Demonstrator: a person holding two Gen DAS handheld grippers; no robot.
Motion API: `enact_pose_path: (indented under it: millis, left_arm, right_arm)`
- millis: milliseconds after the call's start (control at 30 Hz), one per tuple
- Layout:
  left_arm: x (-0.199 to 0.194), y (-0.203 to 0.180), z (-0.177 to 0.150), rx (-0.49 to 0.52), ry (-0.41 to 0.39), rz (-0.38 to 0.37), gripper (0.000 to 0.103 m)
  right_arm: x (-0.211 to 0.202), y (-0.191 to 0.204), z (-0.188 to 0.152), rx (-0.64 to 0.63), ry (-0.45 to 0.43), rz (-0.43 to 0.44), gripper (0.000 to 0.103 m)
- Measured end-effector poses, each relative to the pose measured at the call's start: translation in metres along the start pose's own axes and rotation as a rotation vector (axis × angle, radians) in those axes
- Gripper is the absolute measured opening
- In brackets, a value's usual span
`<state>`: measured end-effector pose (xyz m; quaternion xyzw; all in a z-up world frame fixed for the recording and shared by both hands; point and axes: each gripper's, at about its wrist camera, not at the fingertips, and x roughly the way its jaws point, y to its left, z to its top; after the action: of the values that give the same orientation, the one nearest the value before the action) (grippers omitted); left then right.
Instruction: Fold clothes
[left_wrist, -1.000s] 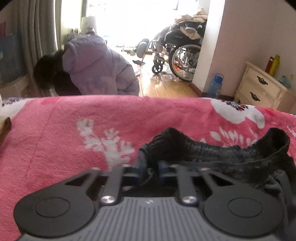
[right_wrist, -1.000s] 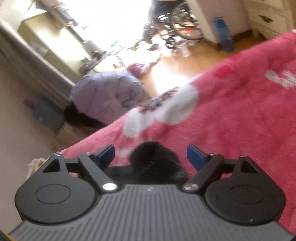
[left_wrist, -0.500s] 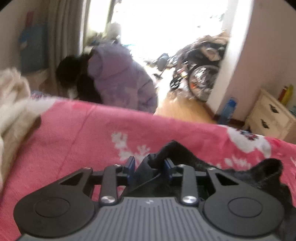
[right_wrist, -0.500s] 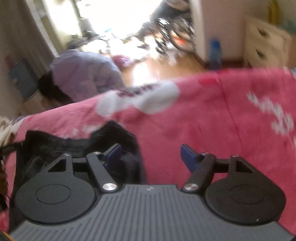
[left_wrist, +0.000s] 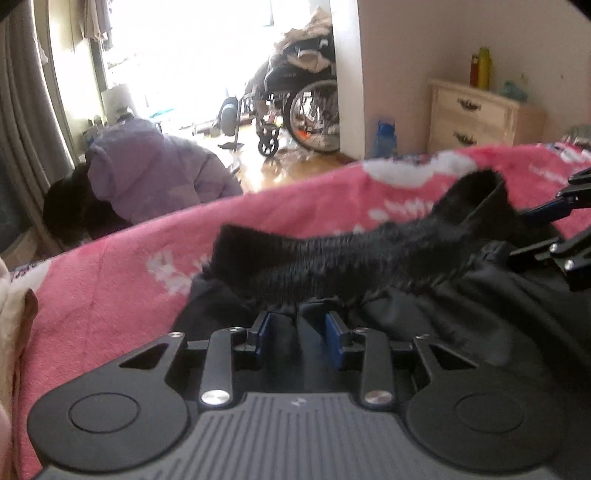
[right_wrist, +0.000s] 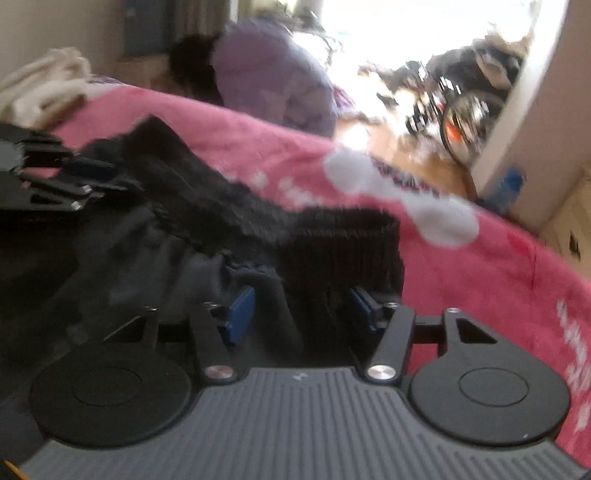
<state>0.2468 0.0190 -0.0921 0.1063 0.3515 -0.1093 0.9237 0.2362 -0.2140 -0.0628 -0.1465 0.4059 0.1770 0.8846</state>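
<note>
Black, gathered and elasticated, the waistband of a dark pair of trousers (left_wrist: 343, 254) is stretched in a ridge across the pink fleece blanket with white flower prints (left_wrist: 110, 288); the slacker dark cloth of the legs lies heaped nearer the cameras. A second ago the left gripper (left_wrist: 299, 328) was pinched tight on one end of that band, and the right gripper (right_wrist: 303, 306) hung wide over it with nothing between its blue pads; now the left jaws stand somewhat further apart yet have dark fabric bunched between them, so I judge them to be gripping it loosely; the right jaws have narrowed around the other end, with the band and a fold of cloth sitting between the pads, though the blur leaves it unclear whether they press on it. Both ends look taken up, then, which suggests the garment is about to be lifted and drawn straight before the first fold; no fold is made as yet.

As for containers: a cream chest of drawers (left_wrist: 476, 114) stands shut against the far wall, with a red and a yellow bottle (left_wrist: 480, 68) on top; a blue water bottle (left_wrist: 386, 138) stands on the wooden floor, contents not discernible. A person in a lilac padded jacket (left_wrist: 155, 170) bends down beyond the bed.
</note>
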Motion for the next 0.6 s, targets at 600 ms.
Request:
enact_pose_path:
  millis: [600]
  left_arm:
    - [-0.021, 0.009, 0.01, -0.106, -0.127, 0.073, 0.004]
  right_arm:
    - [-0.024, -0.012, 0.002, 0.103, -0.138, -0.04, 0.001]
